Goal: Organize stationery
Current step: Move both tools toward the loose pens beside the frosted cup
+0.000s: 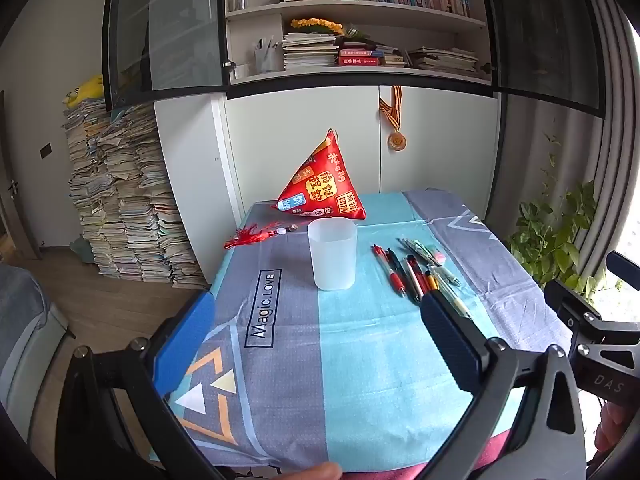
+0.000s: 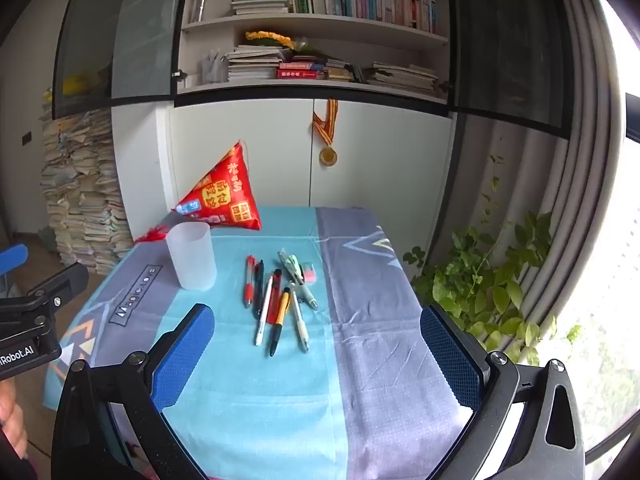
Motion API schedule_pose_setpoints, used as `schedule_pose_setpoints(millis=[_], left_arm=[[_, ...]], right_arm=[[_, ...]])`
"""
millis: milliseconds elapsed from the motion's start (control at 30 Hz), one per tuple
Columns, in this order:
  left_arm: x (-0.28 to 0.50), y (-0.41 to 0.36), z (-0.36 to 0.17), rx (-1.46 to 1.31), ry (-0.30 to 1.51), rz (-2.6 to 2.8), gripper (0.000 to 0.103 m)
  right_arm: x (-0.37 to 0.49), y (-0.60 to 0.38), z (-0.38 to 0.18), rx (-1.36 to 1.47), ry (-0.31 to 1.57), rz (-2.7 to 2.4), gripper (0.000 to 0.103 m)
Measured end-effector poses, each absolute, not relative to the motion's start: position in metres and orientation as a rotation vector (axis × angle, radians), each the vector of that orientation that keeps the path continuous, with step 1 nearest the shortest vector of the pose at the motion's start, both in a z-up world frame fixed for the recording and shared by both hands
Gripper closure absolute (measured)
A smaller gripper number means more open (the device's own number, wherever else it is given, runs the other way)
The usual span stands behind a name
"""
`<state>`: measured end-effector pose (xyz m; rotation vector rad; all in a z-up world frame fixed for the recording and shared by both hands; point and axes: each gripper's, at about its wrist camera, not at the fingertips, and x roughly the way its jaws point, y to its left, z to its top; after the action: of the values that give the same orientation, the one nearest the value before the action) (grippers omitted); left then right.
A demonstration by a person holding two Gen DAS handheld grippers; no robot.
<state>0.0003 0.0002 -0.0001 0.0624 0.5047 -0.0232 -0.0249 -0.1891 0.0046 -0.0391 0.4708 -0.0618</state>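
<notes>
One translucent plastic cup stands upright and empty on a table covered by a blue-and-grey cloth; it serves here as the landmark. To the right of the cup, apart from it, lies a loose cluster of pens: about eight can be counted, though the ones at the far end of the cluster overlap and the tally there is uncertain. A single small pink eraser lies at the far right of that cluster. Behind the cup sits one red pyramid-shaped pouch with printed characters, and to the cup's left rear lies one red tassel charm. Nothing stands between the cup and the pens. The left gripper hovers nearer than the cup, its jaws spread wide with nothing between them; its right finger overlaps the near end of the pen cluster in the left wrist view. The right gripper hovers on the near side of the pens, jaws likewise spread wide and empty. One medal hangs on the cabinet behind the cup.
</notes>
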Motion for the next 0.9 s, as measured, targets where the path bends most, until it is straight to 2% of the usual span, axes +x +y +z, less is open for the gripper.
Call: schedule_pose_setpoints(millis=[367,900], left_arm=[[0.003,-0.003,0.016,0.098,0.462,-0.027,0.001],[-0.008,-0.002,0.004,0.091,0.416,-0.027,0.001]], right_arm=[[-0.024,-0.186,0.004,-0.043,0.478,-0.067,0.000],[-0.024,-0.190,0.000,-0.035,0.489,-0.068,0.000]])
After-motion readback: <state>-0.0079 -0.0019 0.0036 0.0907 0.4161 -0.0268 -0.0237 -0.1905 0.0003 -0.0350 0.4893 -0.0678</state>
